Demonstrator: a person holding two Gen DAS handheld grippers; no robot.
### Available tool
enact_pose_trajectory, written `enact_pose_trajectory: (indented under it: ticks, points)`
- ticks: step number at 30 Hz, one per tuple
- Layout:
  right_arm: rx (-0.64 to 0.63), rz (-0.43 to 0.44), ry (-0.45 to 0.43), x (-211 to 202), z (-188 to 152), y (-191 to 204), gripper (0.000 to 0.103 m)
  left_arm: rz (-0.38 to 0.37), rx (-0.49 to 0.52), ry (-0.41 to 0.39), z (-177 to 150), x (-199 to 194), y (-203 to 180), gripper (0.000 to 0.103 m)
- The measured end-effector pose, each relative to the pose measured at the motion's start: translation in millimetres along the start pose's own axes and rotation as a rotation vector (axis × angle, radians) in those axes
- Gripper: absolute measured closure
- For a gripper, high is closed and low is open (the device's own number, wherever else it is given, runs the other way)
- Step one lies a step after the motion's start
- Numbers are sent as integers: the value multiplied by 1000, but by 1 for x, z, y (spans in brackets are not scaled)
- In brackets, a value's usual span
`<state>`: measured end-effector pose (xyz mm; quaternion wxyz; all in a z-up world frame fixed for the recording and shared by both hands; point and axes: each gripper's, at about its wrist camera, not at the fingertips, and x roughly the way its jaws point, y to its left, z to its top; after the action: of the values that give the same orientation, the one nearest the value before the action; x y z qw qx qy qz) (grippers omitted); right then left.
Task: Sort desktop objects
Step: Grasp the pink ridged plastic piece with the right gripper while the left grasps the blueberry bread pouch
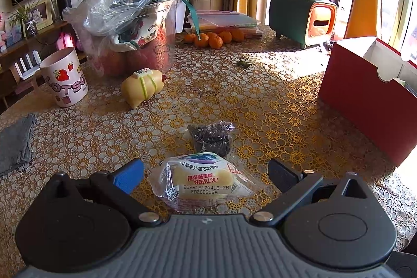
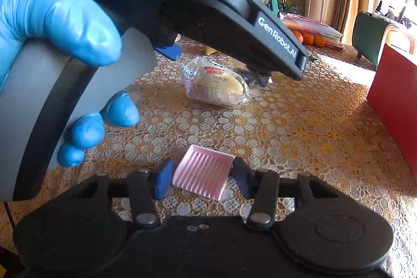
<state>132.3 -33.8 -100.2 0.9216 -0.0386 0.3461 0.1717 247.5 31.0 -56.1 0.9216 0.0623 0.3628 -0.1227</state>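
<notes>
The right gripper straddles a pink tray on the table, its pads close beside the edges though contact is hard to judge, while the left gripper gapes wide around a wrapped cake, with a dark packet beyond and a red box farther right.

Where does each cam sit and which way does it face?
Left wrist: behind the left tongs, open either side of the wrapped cake; faces across the table toward the red box.
Right wrist: behind the right tongs, straddling a pink ribbed tray; the gloved left hand and left tongs fill its upper left.
Shared: wrapped cake, red box.
</notes>
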Motion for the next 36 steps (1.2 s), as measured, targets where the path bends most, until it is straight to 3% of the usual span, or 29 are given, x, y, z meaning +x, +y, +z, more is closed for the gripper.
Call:
enact_pose_trajectory:
  ticks: [13, 22, 25, 33, 36]
  points:
    - [19, 15, 5, -1, 0, -20, 55, 59, 49, 25, -4, 20, -6, 1]
    - [12, 19, 18, -5, -2, -34, 55, 59, 83, 32, -11, 24, -12, 2]
    - [18, 4, 24, -8, -2, -47, 55, 53, 77, 44, -15, 25, -13, 10]
    - [63, -47, 35, -14, -5, -86, 55, 76, 69, 47, -17, 19, -17, 18]
    - [91, -62, 40, -17, -5, -100, 55, 96, 90, 62, -15, 16, -19, 29]
